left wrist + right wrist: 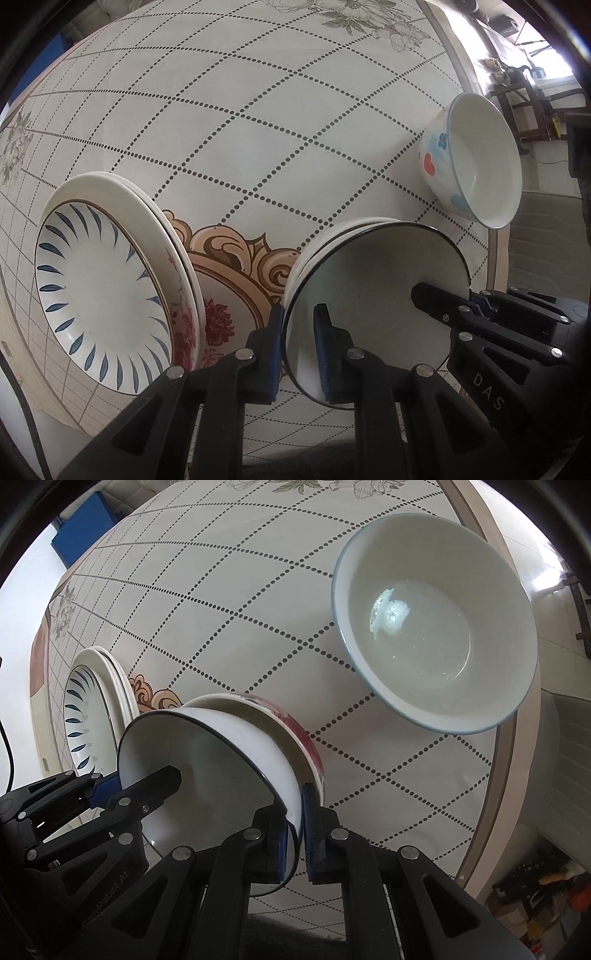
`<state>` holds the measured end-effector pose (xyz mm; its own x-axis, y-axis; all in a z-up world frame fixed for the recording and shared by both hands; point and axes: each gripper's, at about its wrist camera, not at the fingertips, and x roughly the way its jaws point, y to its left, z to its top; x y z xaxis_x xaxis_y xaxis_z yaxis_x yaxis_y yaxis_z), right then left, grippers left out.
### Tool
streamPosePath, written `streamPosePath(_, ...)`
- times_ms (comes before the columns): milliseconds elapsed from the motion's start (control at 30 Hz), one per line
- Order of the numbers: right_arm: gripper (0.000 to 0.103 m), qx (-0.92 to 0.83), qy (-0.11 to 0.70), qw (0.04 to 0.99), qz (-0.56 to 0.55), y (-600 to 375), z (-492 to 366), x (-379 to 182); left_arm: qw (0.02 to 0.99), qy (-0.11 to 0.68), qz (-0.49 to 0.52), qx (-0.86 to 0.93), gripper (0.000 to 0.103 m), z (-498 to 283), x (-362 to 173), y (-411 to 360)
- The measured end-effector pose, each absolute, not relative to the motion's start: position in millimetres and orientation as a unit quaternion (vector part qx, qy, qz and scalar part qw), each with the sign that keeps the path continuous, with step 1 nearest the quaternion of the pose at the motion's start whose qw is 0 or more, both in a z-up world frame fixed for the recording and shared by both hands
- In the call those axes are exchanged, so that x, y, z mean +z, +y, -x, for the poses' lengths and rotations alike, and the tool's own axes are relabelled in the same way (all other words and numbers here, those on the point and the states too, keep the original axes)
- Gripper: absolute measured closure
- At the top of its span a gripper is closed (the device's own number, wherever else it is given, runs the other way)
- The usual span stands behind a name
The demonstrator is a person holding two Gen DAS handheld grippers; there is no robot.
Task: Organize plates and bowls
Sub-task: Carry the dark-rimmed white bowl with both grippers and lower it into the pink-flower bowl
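A white bowl with a dark rim (373, 295) (207, 760) sits nested in a bowl with red flowers (306, 746). My left gripper (299, 354) straddles the dark-rimmed bowl's left rim, one finger inside and one outside, close on the wall. My right gripper (295, 838) straddles its right rim the same way and also shows in the left wrist view (461, 306). My left gripper also shows in the right wrist view (110, 794). A stack of plates, the top one with blue leaf marks (99, 302) (88, 716), lies to the left. A white bowl with a blue rim (476, 162) (436, 627) stands alone at the right.
The round table (258, 122) has a cloth with a dotted diamond grid and flower prints. Its edge (524, 746) runs close to the right of the blue-rimmed bowl. Chairs and clutter (532, 96) stand beyond the table.
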<state>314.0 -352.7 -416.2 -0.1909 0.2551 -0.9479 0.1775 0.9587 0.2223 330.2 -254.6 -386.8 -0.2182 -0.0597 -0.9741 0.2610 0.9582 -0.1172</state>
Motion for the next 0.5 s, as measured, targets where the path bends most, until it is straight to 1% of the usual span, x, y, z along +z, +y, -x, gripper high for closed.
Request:
streamPosePath(200, 0.094, 0.019, 0.784, 0.597, -0.170, -364, -312, -418, 0.614, 0.777, -0.065, -0.126, 0.089, -327, -397, -253)
streamPosePath(233, 0.093, 0.018, 0.784, 0.595, -0.175, -365, -312, -417, 0.613, 0.778, -0.064, -0.125, 0.089, -325, -399, -252)
streamPosePath(500, 0.090, 0.015, 0.782, 0.599, -0.172, -366, -305, -406, 0.617, 0.775, -0.060, -0.122, 0.089, -315, -399, -243)
